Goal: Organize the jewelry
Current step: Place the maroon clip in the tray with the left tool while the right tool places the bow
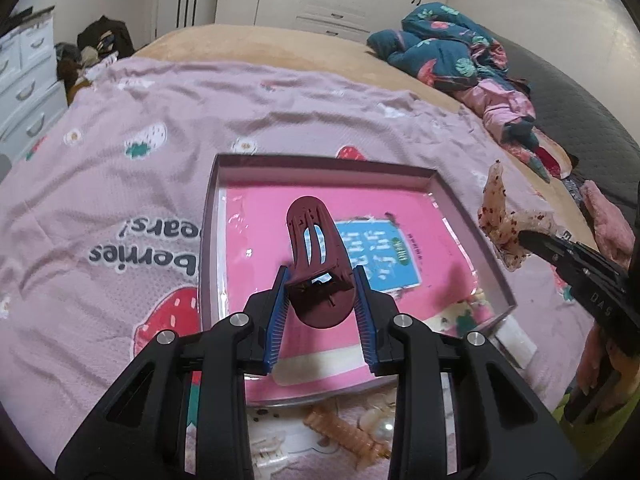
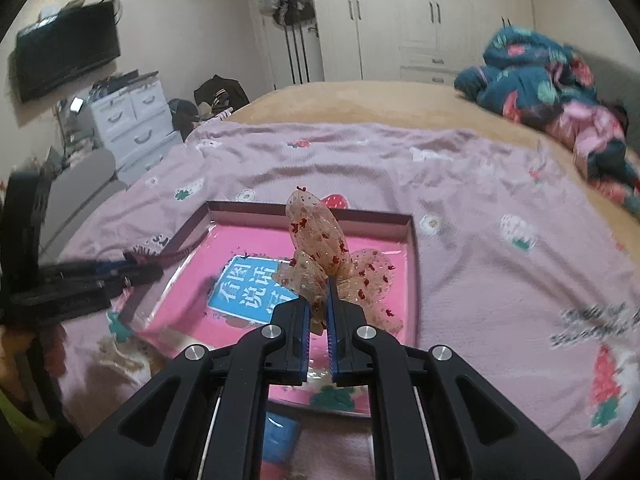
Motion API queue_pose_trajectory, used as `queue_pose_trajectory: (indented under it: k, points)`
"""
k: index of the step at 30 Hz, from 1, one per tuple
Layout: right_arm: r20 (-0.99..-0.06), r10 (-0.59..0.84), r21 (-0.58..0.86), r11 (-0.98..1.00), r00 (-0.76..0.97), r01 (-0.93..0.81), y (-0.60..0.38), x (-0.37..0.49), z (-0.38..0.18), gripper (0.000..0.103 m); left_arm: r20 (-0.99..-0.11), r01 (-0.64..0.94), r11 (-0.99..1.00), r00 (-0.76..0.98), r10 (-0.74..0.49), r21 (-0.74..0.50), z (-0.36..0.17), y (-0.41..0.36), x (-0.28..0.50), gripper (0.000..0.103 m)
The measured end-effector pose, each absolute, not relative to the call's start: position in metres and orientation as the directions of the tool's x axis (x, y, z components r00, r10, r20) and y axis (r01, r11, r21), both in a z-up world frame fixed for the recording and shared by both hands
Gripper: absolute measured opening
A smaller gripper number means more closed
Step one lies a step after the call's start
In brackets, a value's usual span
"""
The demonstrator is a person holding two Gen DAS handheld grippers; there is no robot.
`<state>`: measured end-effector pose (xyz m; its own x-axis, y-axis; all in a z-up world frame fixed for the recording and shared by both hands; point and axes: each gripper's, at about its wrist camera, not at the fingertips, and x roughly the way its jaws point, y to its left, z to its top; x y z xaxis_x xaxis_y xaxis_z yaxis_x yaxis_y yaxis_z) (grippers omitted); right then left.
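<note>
My left gripper (image 1: 321, 276) is shut on a dark red hair claw clip (image 1: 316, 248) and holds it above the pink box (image 1: 208, 216). My right gripper (image 2: 319, 292) is shut on a sheer beige bow with red specks (image 2: 320, 240), held above the same box (image 2: 414, 264). In the left wrist view the bow (image 1: 500, 216) and the right gripper (image 1: 532, 240) hang past the box's right side. In the right wrist view the left gripper (image 2: 156, 264) reaches in from the left, blurred.
The box lies on a pink strawberry blanket (image 1: 120, 160) on a bed. A tan claw clip (image 1: 344, 436) and pearl pieces (image 1: 384, 426) lie near the box's front edge. A pile of clothes (image 1: 452, 52) sits at the far right. White drawers (image 2: 132, 120) stand left.
</note>
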<state>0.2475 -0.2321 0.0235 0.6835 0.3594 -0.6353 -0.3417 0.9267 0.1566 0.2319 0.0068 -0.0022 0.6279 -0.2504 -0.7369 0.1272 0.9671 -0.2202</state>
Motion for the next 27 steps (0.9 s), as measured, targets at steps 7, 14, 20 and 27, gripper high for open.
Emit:
queue_pose_trajectory:
  k: [7, 14, 20, 27]
  points:
    - [-0.667, 0.276, 0.088, 0.952, 0.692, -0.294, -0.221, 0.254, -0.008, 0.007, -0.760, 0.101, 0.970, 0.605, -0.236, -0.221, -0.020, 0.013, 0.238, 0.023]
    - [-0.709, 0.247, 0.074, 0.957, 0.660, -0.279, -0.222, 0.259, -0.033, 0.013, -0.765, 0.079, 0.972, 0.604, -0.223, -0.221, -0.023, 0.018, 0.234, 0.024]
    - [-0.690, 0.316, 0.185, 0.947, 0.652, -0.263, -0.237, 0.251, -0.030, 0.062, -0.750, 0.060, 0.969, 0.622, -0.225, -0.241, -0.013, 0.026, 0.214, 0.041]
    - [-0.629, 0.355, 0.259, 0.935, 0.692, -0.244, -0.259, 0.232, -0.003, 0.078, -0.695, 0.050, 0.969, 0.687, -0.210, -0.243, 0.017, 0.031, 0.178, 0.074]
